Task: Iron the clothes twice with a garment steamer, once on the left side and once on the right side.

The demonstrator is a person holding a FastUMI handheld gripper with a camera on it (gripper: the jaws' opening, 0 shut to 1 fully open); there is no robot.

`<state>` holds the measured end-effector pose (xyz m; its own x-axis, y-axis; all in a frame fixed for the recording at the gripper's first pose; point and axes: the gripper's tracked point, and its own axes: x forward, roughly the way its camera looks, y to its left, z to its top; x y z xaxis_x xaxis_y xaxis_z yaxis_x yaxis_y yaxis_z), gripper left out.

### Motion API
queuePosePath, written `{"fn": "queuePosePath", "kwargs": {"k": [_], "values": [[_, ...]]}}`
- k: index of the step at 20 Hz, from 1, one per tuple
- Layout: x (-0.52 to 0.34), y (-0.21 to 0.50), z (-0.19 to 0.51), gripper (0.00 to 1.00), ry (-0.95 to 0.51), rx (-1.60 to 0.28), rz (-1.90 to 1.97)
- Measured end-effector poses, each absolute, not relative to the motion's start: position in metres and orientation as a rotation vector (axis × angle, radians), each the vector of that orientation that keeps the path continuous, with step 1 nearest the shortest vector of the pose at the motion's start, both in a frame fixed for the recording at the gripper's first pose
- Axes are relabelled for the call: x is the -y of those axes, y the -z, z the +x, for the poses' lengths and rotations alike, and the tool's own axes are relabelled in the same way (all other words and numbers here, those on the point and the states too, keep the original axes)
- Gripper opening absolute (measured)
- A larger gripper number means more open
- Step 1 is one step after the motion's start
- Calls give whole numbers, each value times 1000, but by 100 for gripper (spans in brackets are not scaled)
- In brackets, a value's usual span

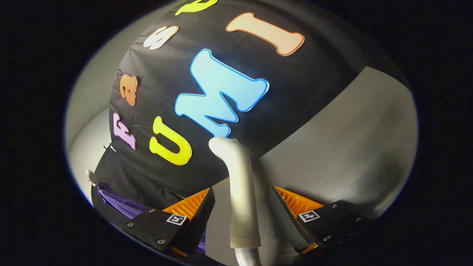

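Between the fingers of the hand-held gripper (242, 208) stands the white handle of the garment steamer (240, 188), its curved head up against the booth's black cloth wall; the fingers are spread, with gaps either side of it. Purple clothes (118, 203) hang beside the left finger, low against the wall

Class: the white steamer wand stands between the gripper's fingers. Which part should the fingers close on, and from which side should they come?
Grip the straight, round shaft of the steamer wand, below its bent tip and above the hose joint. Close from both sides: the gripper already straddles it, with its fingers open and a gap on each side. The shaft looks even enough there for both pads; the curved tip probably would slip.
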<state>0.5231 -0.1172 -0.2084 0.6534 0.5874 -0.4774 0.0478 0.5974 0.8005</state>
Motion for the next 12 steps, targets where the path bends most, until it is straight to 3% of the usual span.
{"fn": "queuePosePath", "kwargs": {"k": [4,6,9,12], "values": [[110,217,520,87,-383,-863,918],[95,223,518,77,-402,-915,931],[90,228,516,42,-393,-956,939],[92,225,512,37,-379,-939,917]]}}
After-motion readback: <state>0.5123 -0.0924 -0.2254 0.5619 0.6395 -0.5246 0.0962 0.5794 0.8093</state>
